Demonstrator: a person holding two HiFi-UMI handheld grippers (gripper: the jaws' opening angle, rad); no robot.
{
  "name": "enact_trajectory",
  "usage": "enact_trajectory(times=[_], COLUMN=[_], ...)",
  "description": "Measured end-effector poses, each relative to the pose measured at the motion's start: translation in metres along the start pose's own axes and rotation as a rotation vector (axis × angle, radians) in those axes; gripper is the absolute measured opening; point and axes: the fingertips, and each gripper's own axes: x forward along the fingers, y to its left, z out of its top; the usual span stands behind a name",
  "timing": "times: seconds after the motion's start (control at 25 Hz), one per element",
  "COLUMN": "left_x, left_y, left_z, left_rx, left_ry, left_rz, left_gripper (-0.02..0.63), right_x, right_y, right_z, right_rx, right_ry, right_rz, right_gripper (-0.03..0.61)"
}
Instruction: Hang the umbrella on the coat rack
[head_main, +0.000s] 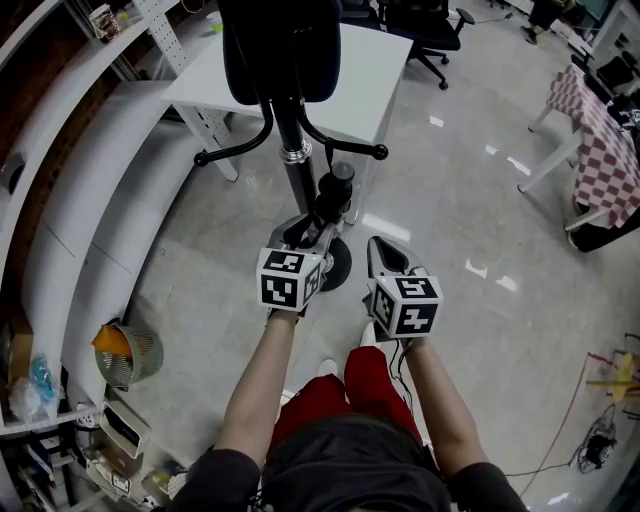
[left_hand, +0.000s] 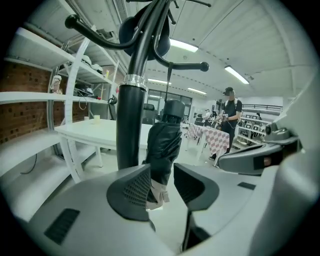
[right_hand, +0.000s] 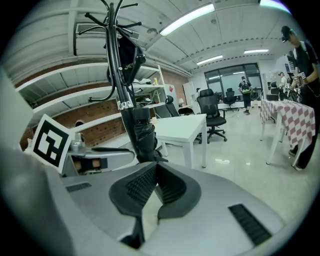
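The black coat rack (head_main: 296, 170) stands right in front of me, with its pole (left_hand: 130, 125) and curved hooks (head_main: 345, 148) in all three views. A folded black umbrella (head_main: 335, 192) hangs beside the pole under a hook, and a thin strap runs up from its top. My left gripper (head_main: 312, 225) is shut on the umbrella's (left_hand: 165, 140) lower end, which sits between the jaws (left_hand: 161, 167) with a white tag below. My right gripper (head_main: 385, 250) is to the right and shut (right_hand: 156, 165), with nothing in it. The umbrella (right_hand: 144, 137) is ahead of it to the left.
A black garment (head_main: 280, 45) hangs at the rack's top. Behind it are a white table (head_main: 370, 70) and an office chair (head_main: 430, 30). White shelving (head_main: 90, 130) runs along the left. A table with a checked cloth (head_main: 600, 130) is at the right. A person (left_hand: 231, 120) stands far off.
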Motion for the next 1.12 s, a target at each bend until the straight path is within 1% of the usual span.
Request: enact_trajectory(times=[0.2, 0.44, 0.6, 0.84, 1.12], left_x=[-0.020, -0.048, -0.070, -0.107, -0.140], left_y=[-0.003, -0.006, -0.011, -0.023, -0.029], left_z=[0.005, 0.001, 0.005, 0.023, 0.032], left_rx=[-0.025, -0.016, -0.019, 0.002, 0.013], left_ry=[-0.033, -0.059, -0.097, -0.170, -0.225], left_rz=[-0.019, -0.019, -0.029, -0.062, -0.065], left_gripper=[0.099, 0.053, 0.015, 0.012, 0.012], right_x=[-0.009, -0.025, -0.036, -0.053, -0.072], right_y=[0.009, 0.022, 0.029, 0.043, 0.056], right_z=[0.009, 0.015, 0.020, 0.029, 0.031], right_rx=[-0.003, -0.034, -0.033, -0.036, -0.042], right_ry=[-0.029, -0.065, -0.093, -0.138, -0.178], right_rz=[-0.003, -0.009, -0.004, 0.014, 0.021], right_gripper=[0.017, 0.017, 0.017, 0.017, 0.017])
